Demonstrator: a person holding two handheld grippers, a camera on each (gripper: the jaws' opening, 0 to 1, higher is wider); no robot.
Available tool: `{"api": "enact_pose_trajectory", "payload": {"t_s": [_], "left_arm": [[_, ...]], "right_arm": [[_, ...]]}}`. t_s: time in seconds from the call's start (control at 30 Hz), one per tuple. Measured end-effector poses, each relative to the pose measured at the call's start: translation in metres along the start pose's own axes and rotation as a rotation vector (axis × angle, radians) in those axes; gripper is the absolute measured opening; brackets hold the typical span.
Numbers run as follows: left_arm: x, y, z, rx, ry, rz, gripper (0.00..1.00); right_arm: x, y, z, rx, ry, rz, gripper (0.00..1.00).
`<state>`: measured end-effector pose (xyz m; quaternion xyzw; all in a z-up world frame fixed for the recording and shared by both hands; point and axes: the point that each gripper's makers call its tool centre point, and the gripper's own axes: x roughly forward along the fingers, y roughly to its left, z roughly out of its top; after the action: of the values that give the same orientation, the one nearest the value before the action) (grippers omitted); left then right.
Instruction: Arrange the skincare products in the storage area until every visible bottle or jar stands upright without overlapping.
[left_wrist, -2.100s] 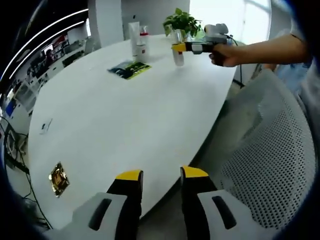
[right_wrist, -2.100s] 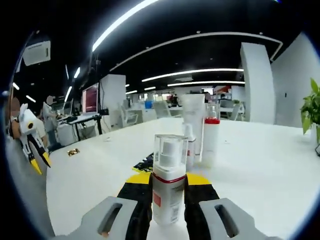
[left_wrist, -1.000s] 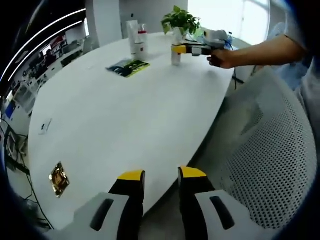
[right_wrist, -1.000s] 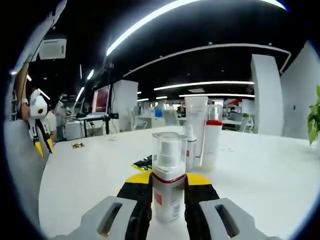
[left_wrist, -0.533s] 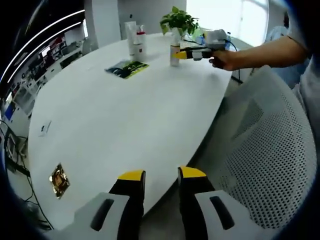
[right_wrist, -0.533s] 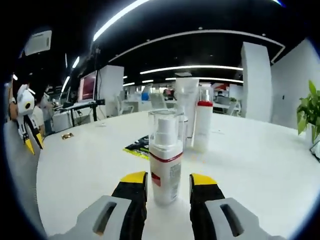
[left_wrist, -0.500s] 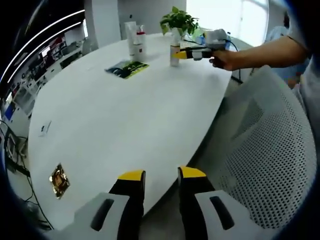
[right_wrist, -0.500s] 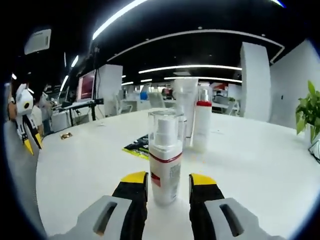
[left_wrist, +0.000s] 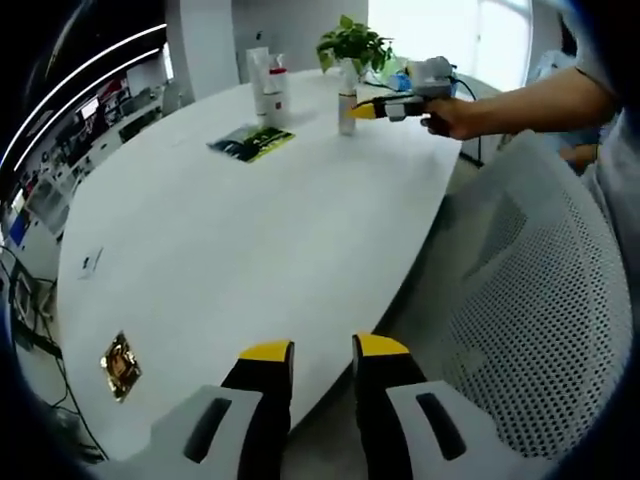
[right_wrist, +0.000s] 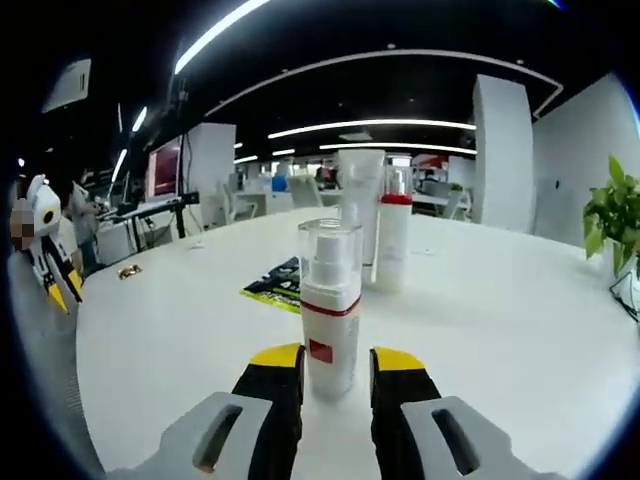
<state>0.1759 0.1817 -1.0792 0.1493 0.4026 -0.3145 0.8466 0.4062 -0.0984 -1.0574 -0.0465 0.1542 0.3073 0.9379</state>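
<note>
A white pump bottle (right_wrist: 330, 300) with a clear cap and a red band stands upright on the white table (right_wrist: 520, 330). It sits between the tips of my right gripper (right_wrist: 335, 352), which is open, with a small gap on the bottle's right side. In the left gripper view that bottle (left_wrist: 347, 103) stands by the plant, with the hand-held right gripper (left_wrist: 368, 108) at its side. Further back stand a tall white tube (right_wrist: 360, 200) and a red-capped white bottle (right_wrist: 390, 240), both upright. My left gripper (left_wrist: 322, 348) is open and holds nothing, at the table's near edge.
A green and black packet (left_wrist: 240, 143) lies flat between the bottles and the middle of the table. A potted plant (left_wrist: 350, 40) stands at the far end. A white mesh chair (left_wrist: 530, 300) is to the right of my left gripper. A gold item (left_wrist: 118, 362) lies near the table's edge.
The right gripper, shut on the pump bottle a second ago, has opened; the bottle now stands alone on the table. The left gripper has barely moved.
</note>
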Motion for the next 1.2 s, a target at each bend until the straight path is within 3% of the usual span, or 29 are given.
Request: {"api": "enact_pose_trajectory", "payload": {"t_s": [0.17,0.37,0.7,1.07,1.2], "left_arm": [[0.000,0.000,-0.001,0.004,0.002,0.001,0.19],[0.001,-0.002,-0.001,0.012,0.008,-0.007,0.19],[0.001,-0.003,-0.002,0.013,0.012,-0.010,0.18],[0.002,-0.001,-0.004,0.003,0.020,-0.006,0.16],[0.002,-0.001,-0.005,0.004,0.023,-0.006,0.16]], "right_arm": [[0.000,0.004,0.005,0.091,-0.016,-0.019,0.25],[0.008,0.007,0.002,0.164,0.009,-0.071,0.21],[0.019,-0.009,-0.004,0.125,0.064,-0.198,0.13],[0.041,-0.032,0.010,0.126,0.067,-0.218,0.12],[0.053,-0.039,0.017,0.079,0.065,-0.220,0.12]]}}
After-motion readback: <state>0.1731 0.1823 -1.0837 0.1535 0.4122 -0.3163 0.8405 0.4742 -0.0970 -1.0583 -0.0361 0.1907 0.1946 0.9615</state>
